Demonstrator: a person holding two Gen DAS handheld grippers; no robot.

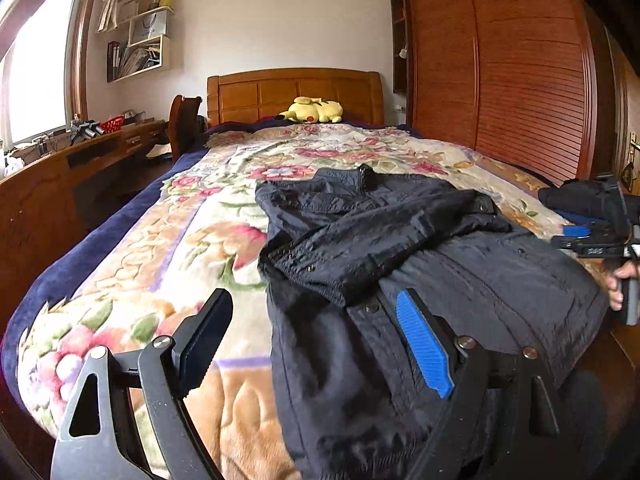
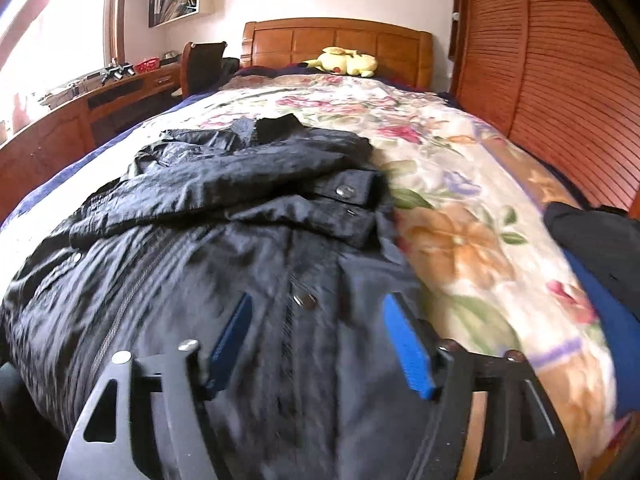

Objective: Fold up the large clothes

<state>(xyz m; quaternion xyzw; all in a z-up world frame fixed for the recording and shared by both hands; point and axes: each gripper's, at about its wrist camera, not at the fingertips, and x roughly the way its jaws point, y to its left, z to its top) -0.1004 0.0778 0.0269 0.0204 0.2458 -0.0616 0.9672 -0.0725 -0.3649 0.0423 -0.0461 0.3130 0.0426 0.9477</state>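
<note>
A black jacket (image 1: 400, 248) lies spread on the floral blanket (image 1: 168, 248), collar towards the headboard and both sleeves folded across its chest. My left gripper (image 1: 316, 320) hovers open over the jacket's near left edge: its blue-padded finger is above the fabric and the black finger above the blanket, with nothing between them. In the right wrist view the jacket (image 2: 224, 216) fills the foreground. My right gripper (image 2: 320, 320) is open just above its lower front by the snap buttons, gripping nothing. In the left wrist view the right gripper (image 1: 592, 240) shows at the far right, held by a hand (image 1: 620, 284).
A yellow plush toy (image 1: 314, 110) lies by the wooden headboard (image 1: 292, 92). A slatted wardrobe (image 1: 520, 68) runs along the bed's right side; a desk (image 1: 80, 160) and chair (image 1: 184, 120) stand on the left. Dark and blue clothes (image 2: 600, 248) are piled at the bed's right edge.
</note>
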